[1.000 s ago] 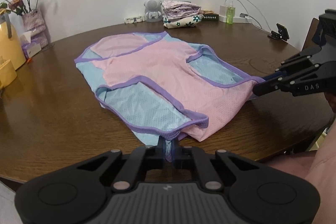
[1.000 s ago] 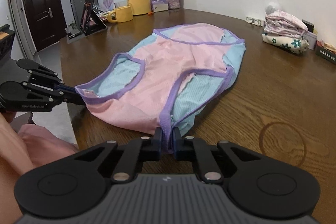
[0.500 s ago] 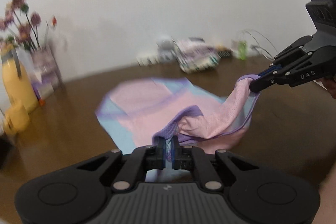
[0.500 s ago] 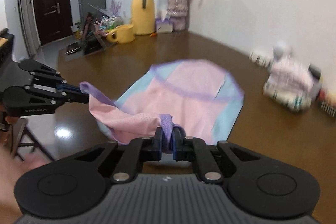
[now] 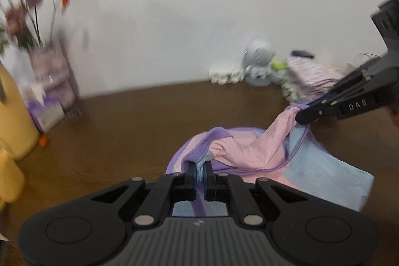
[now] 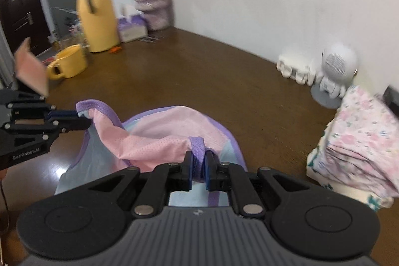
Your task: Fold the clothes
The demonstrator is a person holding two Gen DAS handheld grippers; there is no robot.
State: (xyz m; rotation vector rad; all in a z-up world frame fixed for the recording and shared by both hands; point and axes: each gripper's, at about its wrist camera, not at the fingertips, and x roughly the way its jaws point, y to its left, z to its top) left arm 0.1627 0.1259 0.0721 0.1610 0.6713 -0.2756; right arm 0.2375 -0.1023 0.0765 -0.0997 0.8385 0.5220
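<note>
Garment (image 5: 251, 153), pink and pale blue mesh with purple trim, lies partly on the brown wooden table (image 5: 129, 121), its near edge lifted off the surface and folded over the rest. My left gripper (image 5: 199, 172) has its fingers pressed together on a purple-trimmed hem, a strip of trim hanging down between them. My right gripper (image 6: 198, 167) pinches another purple hem the same way, fabric bunched in the narrow gap. In the left view the right gripper (image 5: 303, 115) enters from the right edge, holding its corner above the table; in the right view the left gripper (image 6: 83, 120) enters from the left edge likewise. The pink panel sags between the two held points. The lower layer rests flat, a pale blue corner spread out toward the right in the left view. Open tabletop beyond the garment toward the wall. A stack of folded floral cloth (image 6: 359, 141) sits near on the right; a small white robot figure (image 6: 334, 76) stands behind it. A yellow jug (image 6: 96, 16), a yellow mug (image 6: 68, 62) and a flower vase (image 6: 152, 4) stand well apart at far left. Both views are motion-blurred.
</note>
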